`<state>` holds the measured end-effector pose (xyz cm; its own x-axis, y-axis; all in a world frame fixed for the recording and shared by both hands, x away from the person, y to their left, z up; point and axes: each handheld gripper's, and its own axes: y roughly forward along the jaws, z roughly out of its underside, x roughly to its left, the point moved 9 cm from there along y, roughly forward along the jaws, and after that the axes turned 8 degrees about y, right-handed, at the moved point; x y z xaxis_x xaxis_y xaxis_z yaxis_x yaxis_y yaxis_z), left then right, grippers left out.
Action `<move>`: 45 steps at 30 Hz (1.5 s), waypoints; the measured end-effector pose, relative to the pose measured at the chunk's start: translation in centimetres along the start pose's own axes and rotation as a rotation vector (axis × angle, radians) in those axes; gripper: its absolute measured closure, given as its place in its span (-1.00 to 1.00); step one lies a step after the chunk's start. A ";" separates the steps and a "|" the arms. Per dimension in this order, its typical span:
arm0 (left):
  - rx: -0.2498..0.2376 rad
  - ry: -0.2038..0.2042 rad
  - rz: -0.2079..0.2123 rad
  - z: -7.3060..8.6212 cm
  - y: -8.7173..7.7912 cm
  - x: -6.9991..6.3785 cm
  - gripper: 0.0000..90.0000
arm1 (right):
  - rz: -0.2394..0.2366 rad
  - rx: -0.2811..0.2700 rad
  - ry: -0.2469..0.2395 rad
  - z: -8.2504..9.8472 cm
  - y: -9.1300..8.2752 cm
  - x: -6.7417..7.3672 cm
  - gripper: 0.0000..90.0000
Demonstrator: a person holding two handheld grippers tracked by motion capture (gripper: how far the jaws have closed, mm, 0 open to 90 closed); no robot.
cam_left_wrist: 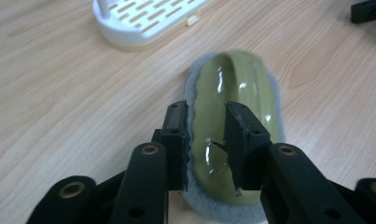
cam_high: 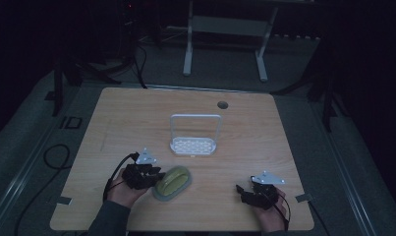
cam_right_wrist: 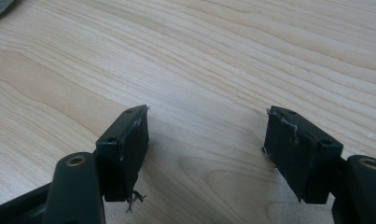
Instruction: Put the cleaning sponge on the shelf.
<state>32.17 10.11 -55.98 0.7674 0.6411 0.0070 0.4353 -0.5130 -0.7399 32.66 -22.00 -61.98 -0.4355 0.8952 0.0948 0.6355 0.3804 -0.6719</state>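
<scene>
On the wooden desk lies an oval scrubbing brush with a glossy olive-green handle on a grey fuzzy pad, near the front edge on the person's left side. The left gripper sits right at the brush's near end. In the left gripper view its jaws stand partly open on either side of the green handle's ridge; whether the pads actually press on it I cannot tell, but the gap looks loose rather than clamped. The brush appears to rest flat on the desk.

Behind it, toward the middle of the desk, stands a white slotted rack with a tall hoop handle, holding nothing. The right gripper waits well apart near the front right, jaws wide open over bare wood, gripping nothing.

My guess is the brush belongs in that rack. If so, little is done: the brush is still on the desk, and gripping, lifting and placing it remain.
</scene>
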 end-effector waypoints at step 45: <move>0.184 0.116 0.053 -2.4 2.2 -2.2 0.32 | 0.000 0.000 0.001 0.0 0.0 0.0 -0.33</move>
<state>32.60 6.23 -55.97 0.8406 0.5405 0.0348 0.3080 -0.4241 -0.8516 32.66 -22.00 -61.98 -0.4349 0.8954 0.0952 0.6358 0.3802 -0.6718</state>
